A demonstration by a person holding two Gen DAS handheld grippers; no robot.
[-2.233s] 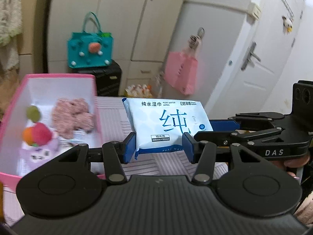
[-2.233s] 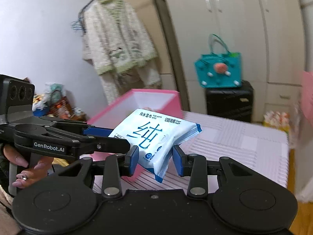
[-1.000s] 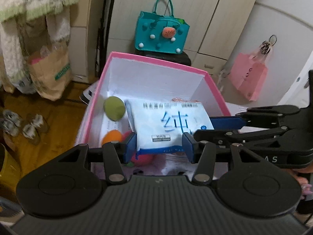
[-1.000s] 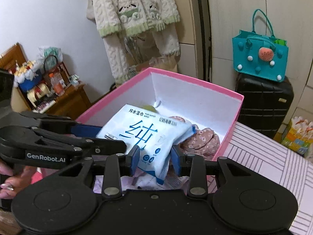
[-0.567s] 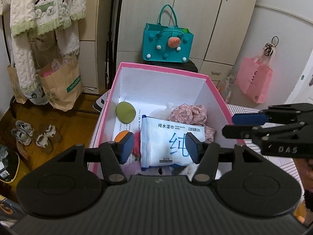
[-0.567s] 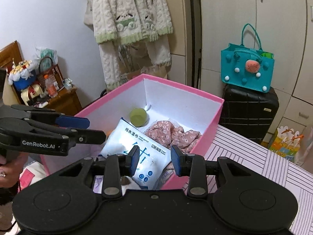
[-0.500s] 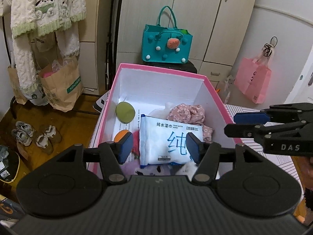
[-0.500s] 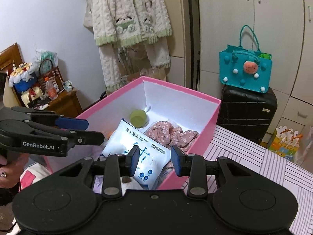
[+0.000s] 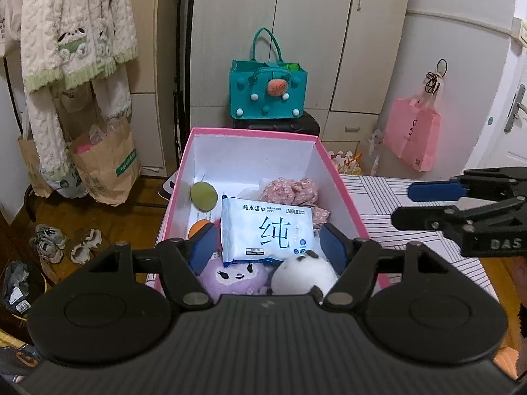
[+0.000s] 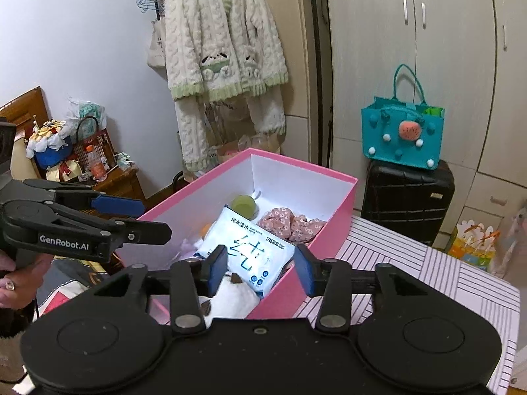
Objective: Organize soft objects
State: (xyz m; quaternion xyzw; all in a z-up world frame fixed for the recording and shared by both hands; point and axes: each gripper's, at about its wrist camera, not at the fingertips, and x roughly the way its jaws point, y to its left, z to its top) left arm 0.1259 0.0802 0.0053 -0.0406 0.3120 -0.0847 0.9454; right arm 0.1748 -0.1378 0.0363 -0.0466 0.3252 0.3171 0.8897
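Opening both jaws: my left gripper [image 9: 267, 247] and right gripper [image 10: 260, 265] hold nothing. Wipes pack [image 9: 266, 227] lies inside the pink box [image 9: 332, 164], probably light, soft, slippery; grip its sealed edge.

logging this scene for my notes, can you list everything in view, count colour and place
storage box: 1, pink outside, white inside, on the striped surface
wipes pack: 1, white and blue, lying in the box on top of the toys
floral cloth: 1, pink, back right of the box
plush toys: 2, purple and white, near end of the box
balls: 2, green and orange, left side of the box
felt bag: 1, teal, on a black suitcase
paper bag: 1, pink, hung on the wall
cardigan: 1, cream and green, hanging
left tool: 1, black with blue pads, jaws opening, nothing gripped
right tool: 1, same, jaws opening, nothing gripped
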